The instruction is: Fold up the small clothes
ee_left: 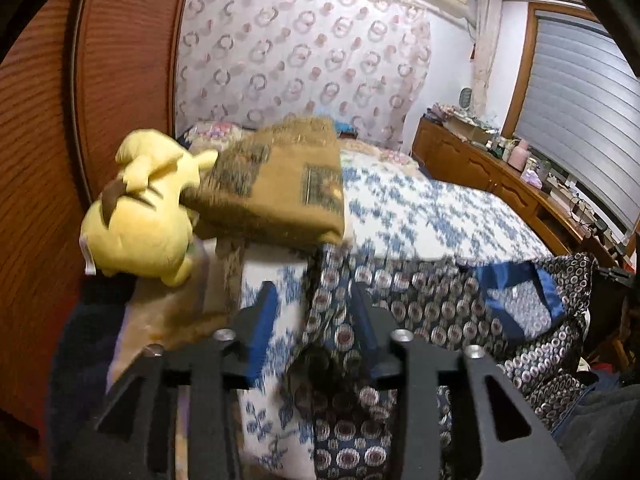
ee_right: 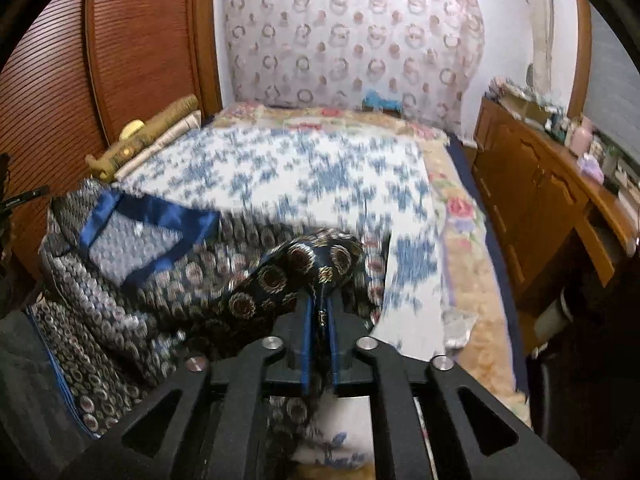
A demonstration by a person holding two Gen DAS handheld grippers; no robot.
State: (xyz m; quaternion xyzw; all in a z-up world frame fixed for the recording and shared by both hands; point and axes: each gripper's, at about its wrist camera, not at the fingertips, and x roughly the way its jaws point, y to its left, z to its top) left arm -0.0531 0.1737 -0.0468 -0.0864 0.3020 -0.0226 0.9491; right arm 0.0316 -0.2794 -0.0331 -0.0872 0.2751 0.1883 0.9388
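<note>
The garment (ee_right: pixel 168 280) lies on the bed (ee_right: pixel 320 168) at 8 o'clock. Right gripper (ee_right: pixel 320 316) pinches its hem; left gripper (ee_left: pixel 316 312) stands open. Lay the hem flat before release.

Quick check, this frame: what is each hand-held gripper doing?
Left hand-held gripper: open, patterned garment beside its right finger, not pinched.
Right hand-held gripper: shut on the patterned garment.

Garment (ee_right: pixel 160 280) is lying on the bed (ee_right: pixel 304 172) near its front-left edge, plush toy (ee_left: pixel 144 216) sitting further left beside the wardrobe (ee_left: pixel 40 200), dresser (ee_right: pixel 536 184) standing right of the bed.
</note>
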